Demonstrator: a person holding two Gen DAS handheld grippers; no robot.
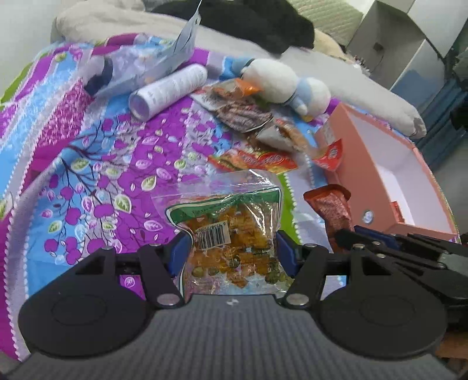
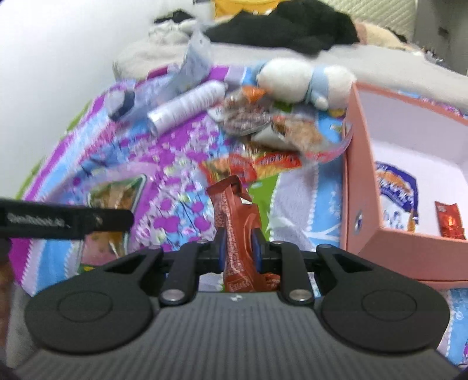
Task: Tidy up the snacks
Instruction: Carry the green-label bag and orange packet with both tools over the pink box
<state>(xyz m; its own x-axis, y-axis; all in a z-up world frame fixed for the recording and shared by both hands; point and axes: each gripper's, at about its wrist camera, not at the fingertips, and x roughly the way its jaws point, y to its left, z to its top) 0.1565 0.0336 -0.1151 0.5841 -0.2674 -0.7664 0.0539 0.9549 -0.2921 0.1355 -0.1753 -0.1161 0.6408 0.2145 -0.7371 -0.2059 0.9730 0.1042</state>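
- My left gripper (image 1: 232, 251) has its jaws spread wide and pressed on either side of a clear packet of orange-yellow snacks (image 1: 231, 233), barcode facing me, held up off the bedspread (image 1: 102, 152).
- My right gripper (image 2: 238, 248) has its jaws drawn close together, pinching a reddish-brown snack wrapper (image 2: 235, 222) that stands upright between the blue pads (image 2: 256, 245).
- In the left wrist view that same wrapper shows at 3 o'clock from my packet, just beside it, with the right gripper's black linkage under it.
- At 3 o'clock in the right wrist view sits the open pink box (image 2: 359, 163), near the wrapper. Inside it lie a purple-and-white packet (image 2: 395, 187) and a small red packet (image 2: 449, 222), side by side on the white floor.
- Beyond both grippers, at 12 o'clock, a red-orange packet (image 1: 257, 160) lies flat on the bedspread.
- Past that, a loose heap of silver and brown snack packets (image 1: 245, 114) spreads toward the box's far corner; one red-and-white packet (image 1: 330, 155) leans on the box wall.
- At 11 o'clock a white tube (image 1: 169, 90) lies on its side, with a crumpled clear plastic bag (image 1: 137, 67) behind it.
- At 1 o'clock a white-and-blue plush toy (image 1: 286, 81) lies touching the far edge of the heap.
- Farthest off: a grey pillow (image 1: 380, 99) and dark clothing (image 1: 251, 20).
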